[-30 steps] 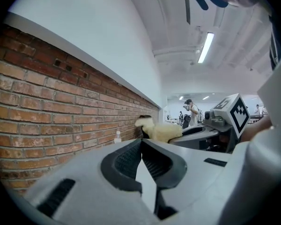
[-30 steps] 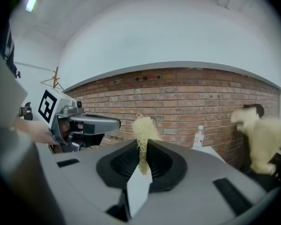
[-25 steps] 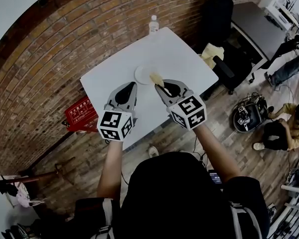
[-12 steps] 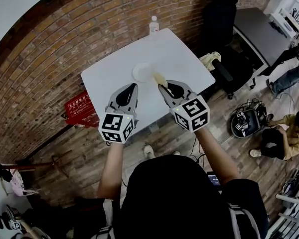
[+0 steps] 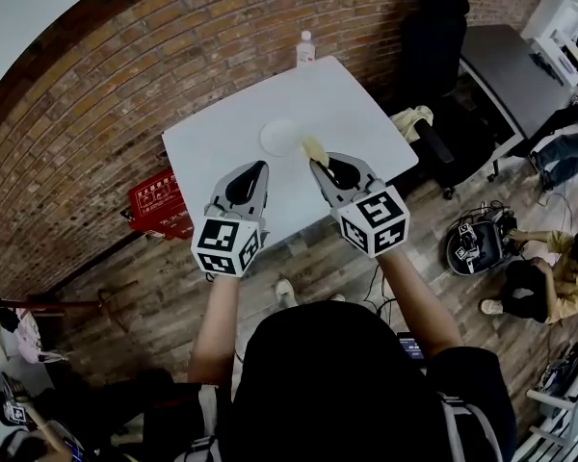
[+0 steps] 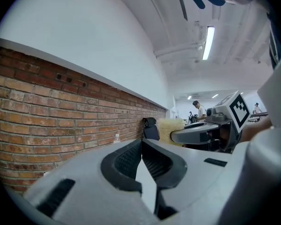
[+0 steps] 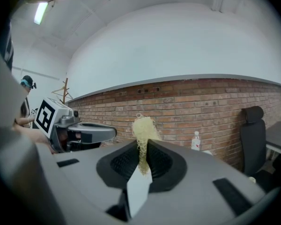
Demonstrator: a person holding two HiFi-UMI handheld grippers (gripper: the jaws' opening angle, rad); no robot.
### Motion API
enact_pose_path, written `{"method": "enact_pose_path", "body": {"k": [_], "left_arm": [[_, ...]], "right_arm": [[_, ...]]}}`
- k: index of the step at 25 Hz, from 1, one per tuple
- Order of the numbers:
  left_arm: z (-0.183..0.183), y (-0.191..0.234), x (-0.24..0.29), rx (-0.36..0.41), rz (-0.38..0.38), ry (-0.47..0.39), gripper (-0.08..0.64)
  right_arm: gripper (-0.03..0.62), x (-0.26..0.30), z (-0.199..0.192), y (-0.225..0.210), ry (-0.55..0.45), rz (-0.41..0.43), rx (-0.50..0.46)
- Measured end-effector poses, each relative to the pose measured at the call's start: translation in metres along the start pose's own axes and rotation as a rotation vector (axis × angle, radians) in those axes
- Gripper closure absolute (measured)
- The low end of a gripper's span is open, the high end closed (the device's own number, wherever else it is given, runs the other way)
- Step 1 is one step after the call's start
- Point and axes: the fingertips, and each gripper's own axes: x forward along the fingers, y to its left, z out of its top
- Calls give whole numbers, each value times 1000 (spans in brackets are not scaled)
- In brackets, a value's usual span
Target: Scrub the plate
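My right claw (image 5: 315, 164), clenched on the yellow scrubber (image 5: 315, 149), has slipped just off the rim of the plate (image 5: 281, 136) on the table (image 5: 212, 152), and my left claw (image 5: 260, 166) is clenched on nothing, so scrubbing seems paused.

Both bare forearms reach forward from the body, the left forearm (image 5: 215, 320) rising straight toward 12 o'clock in the head view and the right forearm (image 5: 416, 301) angled toward 11 o'clock. The left gripper (image 5: 259, 166) is held nearly level, its tip pointing toward 1 o'clock; its jaws meet at the tips with nothing between them. The right gripper (image 5: 314, 163) sits at 3 o'clock of the left one, just beside it but apart, its tip pointing toward 11 o'clock so the two converge. Its jaws are clamped on a yellow scouring pad (image 7: 143, 125), which stands up past the tips. Each marker cube faces back toward the head.
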Motion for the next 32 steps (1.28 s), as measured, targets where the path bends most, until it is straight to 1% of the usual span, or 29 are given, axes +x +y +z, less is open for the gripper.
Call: {"method": "enact_pose_path", "body": {"k": [5,17,32], "left_arm": [[2,-2,-1,2,10,-5,540],[3,-12,-3,26,0,-3,540],[5,-9,-8,42,-8,-3,540]], "right_arm": [[548,-4,3,-1,-9,4,-4],[548,-8,2,1,-15,4,-12],[548,-3,4,9,-19,9,-13]]}}
